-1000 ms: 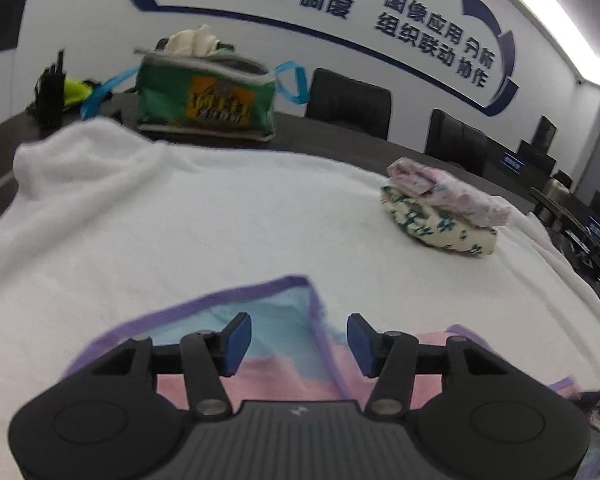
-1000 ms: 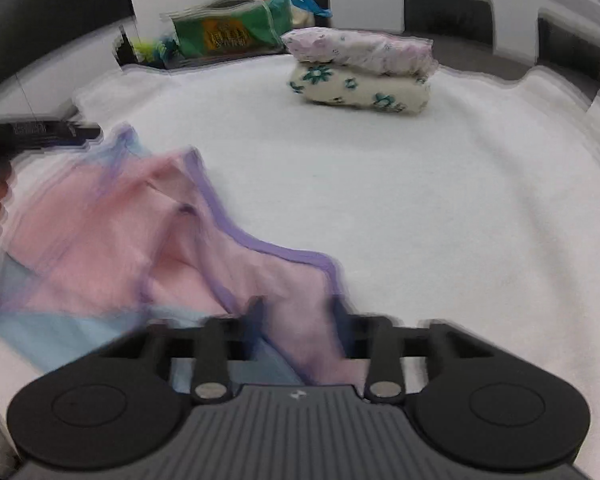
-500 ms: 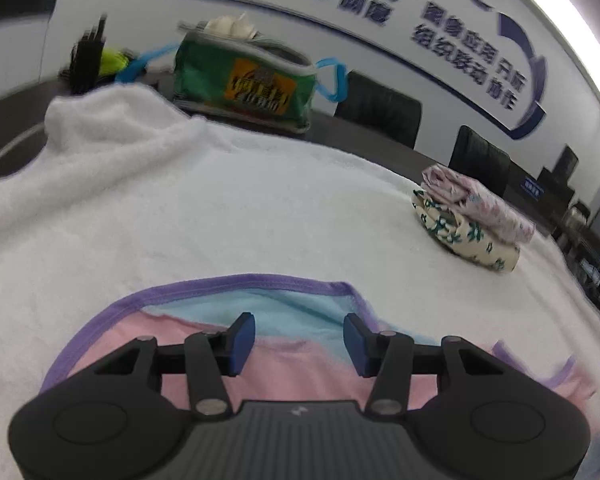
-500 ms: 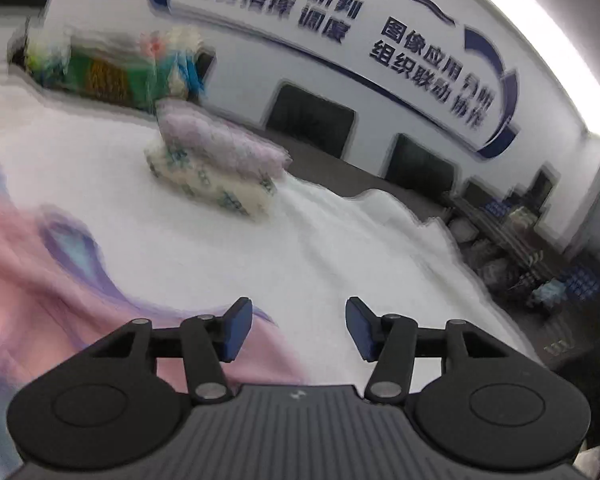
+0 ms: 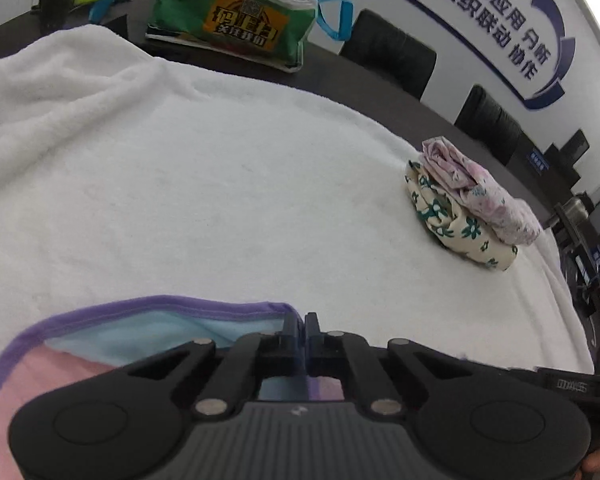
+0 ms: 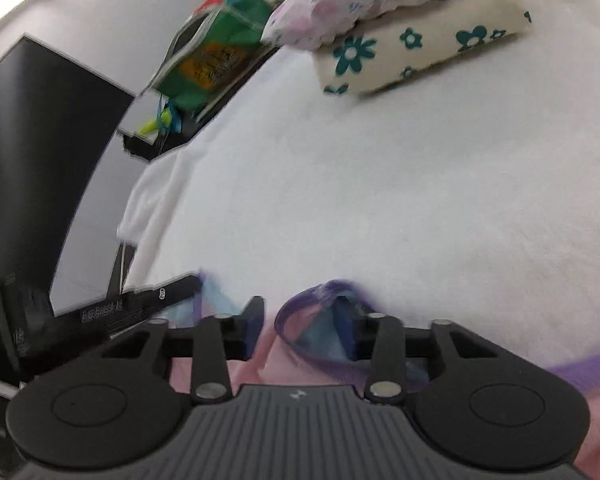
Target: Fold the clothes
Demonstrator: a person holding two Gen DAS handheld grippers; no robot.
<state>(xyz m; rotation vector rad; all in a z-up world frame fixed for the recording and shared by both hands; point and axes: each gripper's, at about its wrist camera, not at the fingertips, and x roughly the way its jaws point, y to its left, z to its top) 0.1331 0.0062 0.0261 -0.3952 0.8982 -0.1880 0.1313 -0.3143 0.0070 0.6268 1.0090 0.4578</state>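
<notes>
Near the camera, the pink garment (image 5: 60, 376) with purple trim is seen lying on the white towel (image 5: 220, 184). Its purple-edged corner is pinched between the closed jaws of the left gripper (image 5: 300, 326). The right gripper (image 6: 300, 326) is caught closing, a raised purple-trimmed fold standing between its jaws; whether the pads press it cannot be told. Far right, two folded floral garments (image 5: 468, 208) are stacked, and a green bag (image 5: 236, 12) is set beyond the towel.

3 garments (image 5: 112, 344), 1 bag (image 5: 236, 20)
</notes>
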